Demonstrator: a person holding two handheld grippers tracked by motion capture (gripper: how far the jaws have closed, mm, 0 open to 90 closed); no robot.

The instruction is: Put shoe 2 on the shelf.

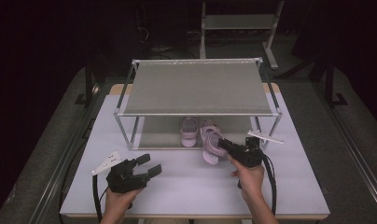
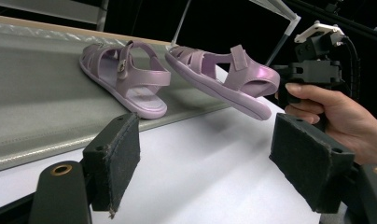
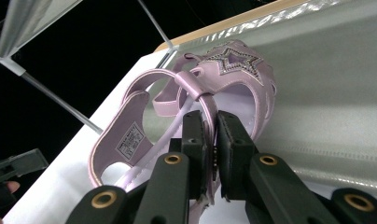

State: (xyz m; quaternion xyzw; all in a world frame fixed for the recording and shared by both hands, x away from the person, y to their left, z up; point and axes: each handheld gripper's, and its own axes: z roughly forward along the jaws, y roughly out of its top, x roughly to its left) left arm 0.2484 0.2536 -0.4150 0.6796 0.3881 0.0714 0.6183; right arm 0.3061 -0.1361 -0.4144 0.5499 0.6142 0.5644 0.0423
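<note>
Placing a pair of purple sandals on the lower shelf [image 1: 154,135] of the shoe rack [image 1: 196,86] looks about half done. First sandal [image 1: 189,131] sits flat on the lower shelf, toe toward the back. Second sandal [image 1: 212,145] is not yet down: in the left gripper view it hangs tilted, toe over the shelf's front edge and heel out over the white table [image 1: 186,186], just beside the first. What is left, by my reading, is to carry it further in, set it level next to its mate and let go. Right gripper [image 3: 210,140]: jaws clenched on the second sandal's strap, pads pressed tight against it with only the strap between them. Left gripper [image 1: 148,165]: jaws spread wide, nothing between them, touching nothing, resting apart from the rack on its left-front side.
</note>
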